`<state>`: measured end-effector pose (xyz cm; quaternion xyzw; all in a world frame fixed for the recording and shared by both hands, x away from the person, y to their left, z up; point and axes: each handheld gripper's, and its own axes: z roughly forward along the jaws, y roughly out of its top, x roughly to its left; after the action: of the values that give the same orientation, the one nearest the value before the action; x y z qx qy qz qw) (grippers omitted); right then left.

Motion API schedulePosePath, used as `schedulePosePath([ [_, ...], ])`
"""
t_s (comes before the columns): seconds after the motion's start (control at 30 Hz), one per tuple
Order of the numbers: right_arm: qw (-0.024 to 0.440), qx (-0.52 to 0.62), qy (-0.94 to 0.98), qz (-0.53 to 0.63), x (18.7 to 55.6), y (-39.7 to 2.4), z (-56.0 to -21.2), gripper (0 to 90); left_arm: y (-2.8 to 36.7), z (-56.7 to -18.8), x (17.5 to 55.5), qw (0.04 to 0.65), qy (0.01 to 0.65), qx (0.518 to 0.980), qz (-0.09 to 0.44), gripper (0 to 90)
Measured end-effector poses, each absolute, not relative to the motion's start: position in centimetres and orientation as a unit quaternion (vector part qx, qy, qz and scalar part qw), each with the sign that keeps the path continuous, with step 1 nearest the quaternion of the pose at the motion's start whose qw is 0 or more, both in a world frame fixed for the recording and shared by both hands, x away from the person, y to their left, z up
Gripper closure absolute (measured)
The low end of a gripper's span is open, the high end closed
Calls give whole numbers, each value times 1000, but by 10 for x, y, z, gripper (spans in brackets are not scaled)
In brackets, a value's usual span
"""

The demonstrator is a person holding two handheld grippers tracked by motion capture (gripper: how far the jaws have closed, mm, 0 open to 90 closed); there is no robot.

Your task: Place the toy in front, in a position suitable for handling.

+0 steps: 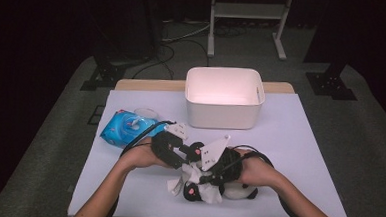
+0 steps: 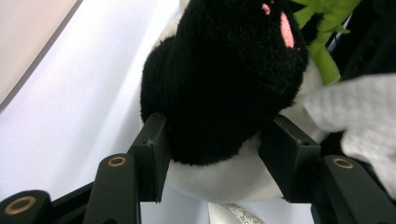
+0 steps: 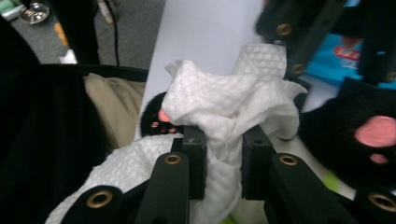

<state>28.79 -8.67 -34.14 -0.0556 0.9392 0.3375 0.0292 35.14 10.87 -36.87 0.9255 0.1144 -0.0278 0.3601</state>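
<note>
The black-and-white plush panda toy point(image 1: 227, 189) lies half hidden under both hands in the high view — its head cut off in the left gripper view; the blue wet-wipe packet's point(image 3: 337, 58) print is blurred — unreadable

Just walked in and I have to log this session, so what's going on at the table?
A person is cleaning a black and white plush toy with a white wipe. The left gripper is clamped on one of the toy's black limbs, and the right gripper pinches the bunched wipe next to the toy. A blue wipes pack lies at the left of the table, and a white bin stands at the back.
</note>
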Motion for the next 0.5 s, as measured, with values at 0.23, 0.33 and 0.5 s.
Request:
schedulePosePath([
  [0.23, 48, -50, 947, 313, 290, -96, -342, 752, 109, -369, 350, 364, 116, 924, -27, 452],
  [0.33, 52, -34, 945, 320, 298, -104, -341, 752, 109, -369, 350, 364, 114, 924, -25, 452],
  [0.5, 66, -19, 943, 325, 307, -110, -333, 752, 108, -368, 349, 362, 111, 925, -22, 453],
])
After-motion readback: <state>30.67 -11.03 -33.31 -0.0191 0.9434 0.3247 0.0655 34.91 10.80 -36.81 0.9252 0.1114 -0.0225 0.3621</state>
